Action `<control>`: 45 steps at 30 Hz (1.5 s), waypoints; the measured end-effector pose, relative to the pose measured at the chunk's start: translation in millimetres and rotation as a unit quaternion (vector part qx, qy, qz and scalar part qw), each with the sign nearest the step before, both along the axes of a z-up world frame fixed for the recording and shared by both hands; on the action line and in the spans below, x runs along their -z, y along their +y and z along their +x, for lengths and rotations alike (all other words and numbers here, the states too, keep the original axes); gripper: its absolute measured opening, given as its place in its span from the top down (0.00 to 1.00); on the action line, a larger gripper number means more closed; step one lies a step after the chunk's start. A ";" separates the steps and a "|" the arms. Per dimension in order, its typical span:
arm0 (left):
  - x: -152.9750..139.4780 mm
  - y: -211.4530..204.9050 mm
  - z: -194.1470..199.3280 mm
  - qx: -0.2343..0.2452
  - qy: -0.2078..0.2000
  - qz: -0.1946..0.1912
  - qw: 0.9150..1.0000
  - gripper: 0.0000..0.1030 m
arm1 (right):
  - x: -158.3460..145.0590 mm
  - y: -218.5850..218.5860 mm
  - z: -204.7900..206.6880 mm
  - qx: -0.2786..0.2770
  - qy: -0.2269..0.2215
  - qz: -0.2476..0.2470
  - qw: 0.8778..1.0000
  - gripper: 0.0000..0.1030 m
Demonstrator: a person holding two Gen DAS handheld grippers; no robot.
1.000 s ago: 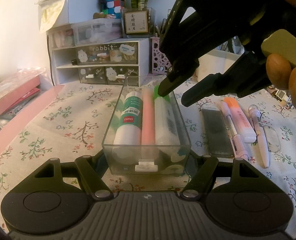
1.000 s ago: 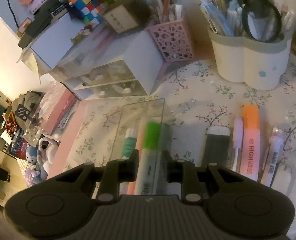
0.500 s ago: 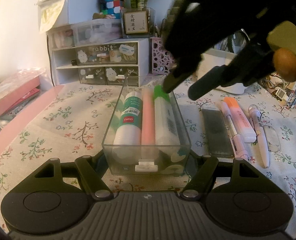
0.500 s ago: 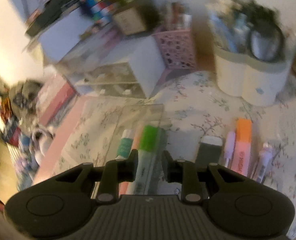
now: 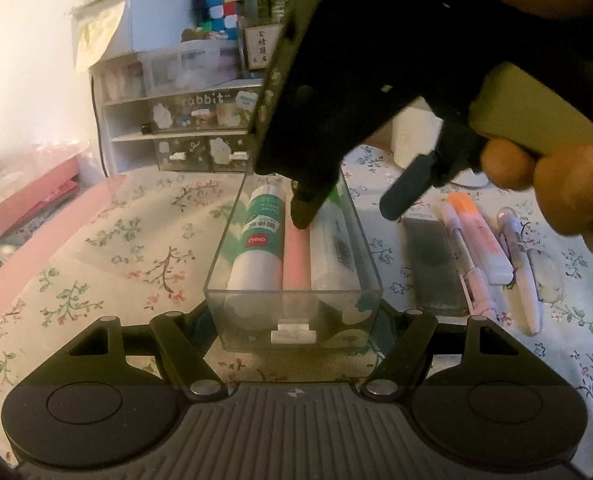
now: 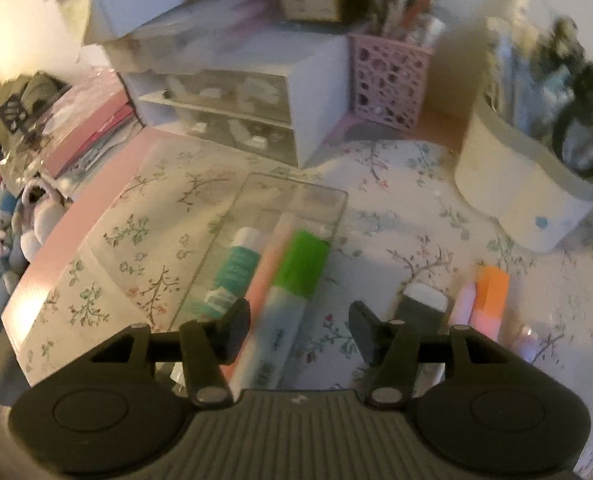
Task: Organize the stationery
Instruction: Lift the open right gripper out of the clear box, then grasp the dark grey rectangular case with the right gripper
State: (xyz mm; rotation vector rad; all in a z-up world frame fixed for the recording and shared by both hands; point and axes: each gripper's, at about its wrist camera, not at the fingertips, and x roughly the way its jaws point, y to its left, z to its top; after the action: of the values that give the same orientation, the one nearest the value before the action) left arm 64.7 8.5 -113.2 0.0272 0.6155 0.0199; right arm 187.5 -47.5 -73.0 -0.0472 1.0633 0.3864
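On the floral tabletop a clear tray sits lengthwise in front of the left gripper, whose jaws are clamped against the tray's near end, one on each side wall. Inside the tray three things lie side by side: a glue stick on the left, a pink pen in the middle and a green-capped highlighter on the right. Above the tray hangs the right gripper, held by a hand at the upper right of the left view. Its jaws have just been opening and now stand spread: in the right view the highlighter lies in the gap, close by the left jaw and apart from the right one, so nothing is pinched. In the left view one finger tip dips into the tray over the pink pen and the other hangs outside the tray's right wall. To the right of the tray, on the cloth, lie a grey case, a thin pink pen, an orange highlighter and a pale pen in a row. Behind stand a drawer unit, a pink holder and a white pot of pens.
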 end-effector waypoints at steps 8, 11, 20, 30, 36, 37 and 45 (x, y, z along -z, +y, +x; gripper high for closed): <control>0.8 0.7 1.5 0.000 0.001 -0.002 1.000 0.30 | -0.5 3.7 0.4 -0.006 -0.002 0.001 1.000 0.56; 1.0 -0.4 2.0 -0.001 0.000 0.000 1.000 0.30 | -0.7 -0.7 0.9 0.006 -0.005 -0.003 1.000 0.56; 1.0 -1.4 1.7 -0.001 0.000 -0.001 1.000 0.30 | -4.6 -20.0 1.8 0.023 -0.005 0.020 1.000 0.56; 0.7 -1.4 1.4 -0.001 0.000 0.000 1.000 0.30 | -5.4 -20.2 -0.4 0.024 -0.009 0.023 0.999 0.56; 0.7 -1.5 1.3 -0.001 0.000 0.000 1.000 0.30 | -7.5 -19.4 -1.1 0.020 -0.014 0.030 0.999 0.56; 0.7 -1.6 1.3 -0.001 0.000 0.001 1.000 0.30 | -9.3 -20.6 -1.5 0.021 -0.018 0.033 0.999 0.56; 1.0 -1.7 1.5 -0.001 0.000 -0.001 1.000 0.30 | -12.9 -84.2 -0.5 0.098 -0.030 0.082 0.991 0.56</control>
State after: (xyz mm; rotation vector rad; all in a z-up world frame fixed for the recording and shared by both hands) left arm 66.1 6.8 -114.2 0.0253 0.6152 0.0210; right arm 187.0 -131.7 -60.1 0.1902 0.9643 0.2907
